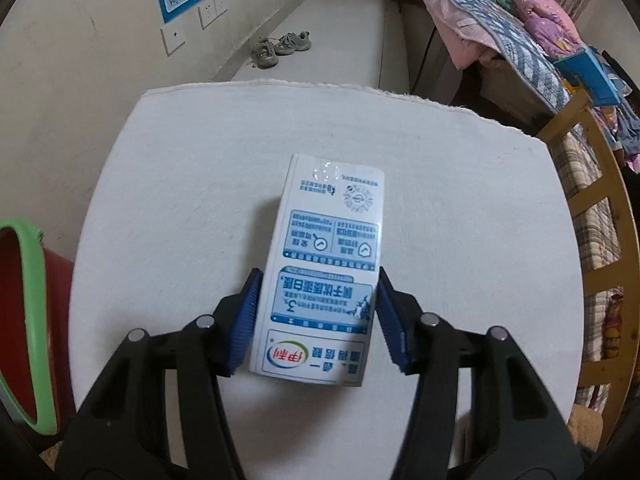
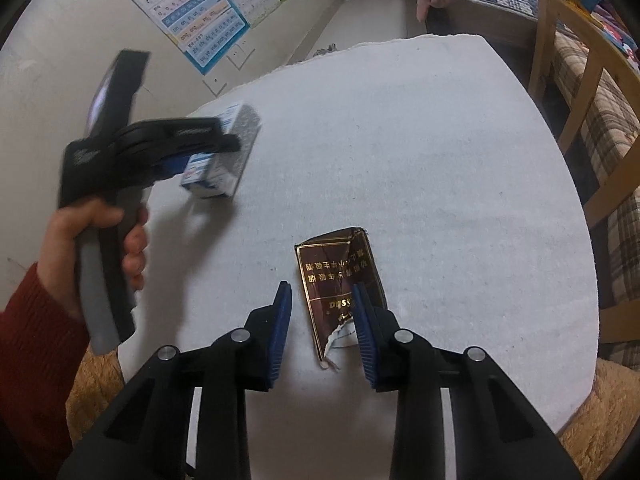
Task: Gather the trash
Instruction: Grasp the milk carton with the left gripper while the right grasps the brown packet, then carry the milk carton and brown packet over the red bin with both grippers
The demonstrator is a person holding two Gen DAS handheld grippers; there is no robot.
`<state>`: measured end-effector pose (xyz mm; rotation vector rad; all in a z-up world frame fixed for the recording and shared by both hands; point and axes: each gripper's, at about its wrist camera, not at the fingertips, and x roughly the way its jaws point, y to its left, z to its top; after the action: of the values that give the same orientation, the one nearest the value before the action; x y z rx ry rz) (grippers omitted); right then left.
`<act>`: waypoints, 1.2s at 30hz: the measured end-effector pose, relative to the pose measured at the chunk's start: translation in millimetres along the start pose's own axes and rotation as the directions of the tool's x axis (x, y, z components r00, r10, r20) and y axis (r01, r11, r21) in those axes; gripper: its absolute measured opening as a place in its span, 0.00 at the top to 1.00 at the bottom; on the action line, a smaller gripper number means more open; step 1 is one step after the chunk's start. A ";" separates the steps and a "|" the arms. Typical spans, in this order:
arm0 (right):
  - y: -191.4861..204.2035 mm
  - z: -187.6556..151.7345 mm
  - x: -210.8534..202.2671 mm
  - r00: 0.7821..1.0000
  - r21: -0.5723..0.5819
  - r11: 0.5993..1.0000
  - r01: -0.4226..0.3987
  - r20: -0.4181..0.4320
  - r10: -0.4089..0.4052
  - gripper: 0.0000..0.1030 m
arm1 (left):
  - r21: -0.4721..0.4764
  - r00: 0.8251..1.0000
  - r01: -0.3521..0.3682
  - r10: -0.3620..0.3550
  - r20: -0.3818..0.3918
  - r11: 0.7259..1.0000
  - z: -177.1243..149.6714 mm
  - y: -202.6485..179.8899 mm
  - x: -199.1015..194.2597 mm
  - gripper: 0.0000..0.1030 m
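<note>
Carton: on the bench, between the left tool pads.
Torn pack: on the bench, right of the carton.
Bin: left of the bench.
Bed: right of the bench.
Shoes: on the floor beyond.

Surface: white cloth over a table, far edge ragged.
Carton: white and blue milk carton lies flat near the middle in the left wrist view, print upside down to that camera.
Pack: flattened dark brown pack with gold print lies flat, its near end torn.
Spacing: carton and pack lie well apart.
</note>
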<state>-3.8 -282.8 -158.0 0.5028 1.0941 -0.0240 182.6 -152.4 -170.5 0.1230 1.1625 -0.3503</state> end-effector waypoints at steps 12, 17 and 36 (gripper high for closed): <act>4.2 12.2 34.3 0.992 -0.071 0.992 0.104 -0.058 -0.108 0.33 | -0.064 0.995 -0.001 0.007 0.095 0.998 -77.5 34.5 -84.0 0.49; 7.6 5.6 43.2 0.988 -0.108 0.984 0.140 -0.056 -0.147 0.54 | -0.076 0.992 -0.017 0.026 0.124 0.997 -103.8 39.4 -110.3 0.49; 61.6 8.5 -10.4 0.998 -0.117 0.992 -0.038 0.036 0.043 0.55 | -0.147 0.979 -0.056 0.083 0.185 0.988 -132.8 65.9 -153.9 0.49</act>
<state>14.5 -233.9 -122.8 0.4179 1.0410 0.0651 34.3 -22.3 -88.2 0.0059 0.9869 -0.2115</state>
